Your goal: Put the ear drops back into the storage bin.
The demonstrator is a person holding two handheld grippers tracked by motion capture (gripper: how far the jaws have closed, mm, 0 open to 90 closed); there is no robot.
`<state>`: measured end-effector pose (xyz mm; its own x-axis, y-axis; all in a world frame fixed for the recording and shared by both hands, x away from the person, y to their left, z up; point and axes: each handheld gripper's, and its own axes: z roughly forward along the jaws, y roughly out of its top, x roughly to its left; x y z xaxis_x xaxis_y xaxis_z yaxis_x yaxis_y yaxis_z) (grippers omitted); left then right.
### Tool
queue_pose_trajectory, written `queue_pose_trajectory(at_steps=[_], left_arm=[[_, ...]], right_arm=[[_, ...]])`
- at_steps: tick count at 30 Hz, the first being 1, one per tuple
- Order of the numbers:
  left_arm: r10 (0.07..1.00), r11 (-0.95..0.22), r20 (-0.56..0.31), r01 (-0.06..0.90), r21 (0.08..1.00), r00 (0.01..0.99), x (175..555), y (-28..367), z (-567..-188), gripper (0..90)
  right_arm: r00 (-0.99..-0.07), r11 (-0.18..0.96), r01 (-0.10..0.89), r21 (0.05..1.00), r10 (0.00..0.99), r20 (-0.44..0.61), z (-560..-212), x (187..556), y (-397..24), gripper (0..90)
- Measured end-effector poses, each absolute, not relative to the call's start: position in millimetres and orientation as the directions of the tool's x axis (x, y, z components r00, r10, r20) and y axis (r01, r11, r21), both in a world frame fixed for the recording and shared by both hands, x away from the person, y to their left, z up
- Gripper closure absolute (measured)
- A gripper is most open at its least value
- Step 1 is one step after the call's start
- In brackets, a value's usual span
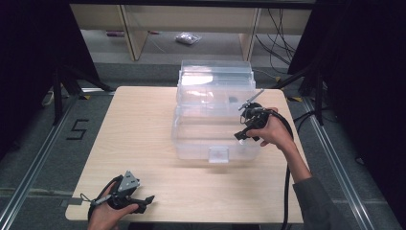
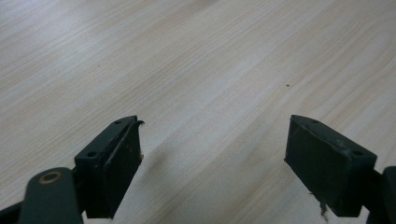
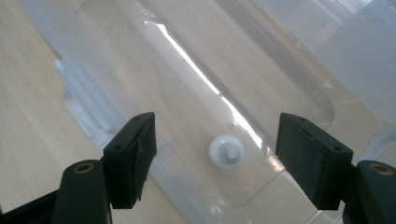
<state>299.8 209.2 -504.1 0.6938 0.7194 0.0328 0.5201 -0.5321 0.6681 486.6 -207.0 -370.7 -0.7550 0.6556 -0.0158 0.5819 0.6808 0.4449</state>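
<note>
1. A small white cap-like piece [image 3: 226, 151] lies on the floor of the clear plastic storage box [image 1: 191, 143], near the box's right end. In the right gripper view it sits directly below the gap between the jaws, touching neither pad.

2. The box stands open on the far right half of the wooden table [image 1: 139, 139], its lid [image 1: 215, 79] tipped back behind it and a latch tab at the middle of its near wall.

3. The right gripper [image 1: 245, 130] hovers over the right end of the box, pointing down into it. Its jaws stand spread with nothing between them: the piece is released, not grasped.

4. The left gripper [image 1: 143, 202] rests at the near left corner of the table, well apart from the box. Its jaws are also spread and empty, with bare wood beneath them in the left gripper view.

5. What could go wrong, as I judge it:
   - The piece looks round and light; a nudge to the box wall could send it rolling or sliding along the smooth floor.
   - The right gripper's trailing cable could catch the box rim and drag the box.
   - If the lid is to be shut next, one gripper alone may push the box across the table, since the left gripper is too far off to steady it.
</note>
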Motion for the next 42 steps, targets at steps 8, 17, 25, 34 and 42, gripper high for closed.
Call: queue_pose_trajectory(at_steps=[8, 17, 25, 34, 42], left_arm=[[0.718, -0.536, 0.037, 0.519, 0.666, 0.695, 299.8, 209.1, -504.3, 17.8], [0.723, -0.530, 0.035, 0.521, 0.668, 0.690, 300.0, 209.1, -504.5, 17.8], [0.720, -0.534, 0.036, 0.521, 0.666, 0.693, 300.1, 209.0, -504.5, 17.8], [0.723, -0.528, 0.032, 0.522, 0.670, 0.691, 299.7, 208.9, -504.4, 17.8], [0.721, -0.533, 0.035, 0.522, 0.666, 0.692, 300.0, 208.8, -504.6, 17.8]], right_arm=[[-0.757, 0.655, 0.564, 0.503, 0.653, -0.003, -361.5, 466.1, -215.8, 29.4], [-0.748, 0.619, 0.573, 0.538, 0.663, 0.033, -363.0, 453.4, -223.9, 28.3], [-0.754, 0.605, 0.559, 0.567, 0.656, 0.043, -366.1, 444.8, -226.4, 27.6], [-0.757, 0.585, 0.547, 0.599, 0.651, 0.057, -368.9, 434.0, -227.3, 27.1], [-0.754, 0.576, 0.557, 0.598, 0.652, 0.074, -365.2, 415.5, -229.8, 27.1]])
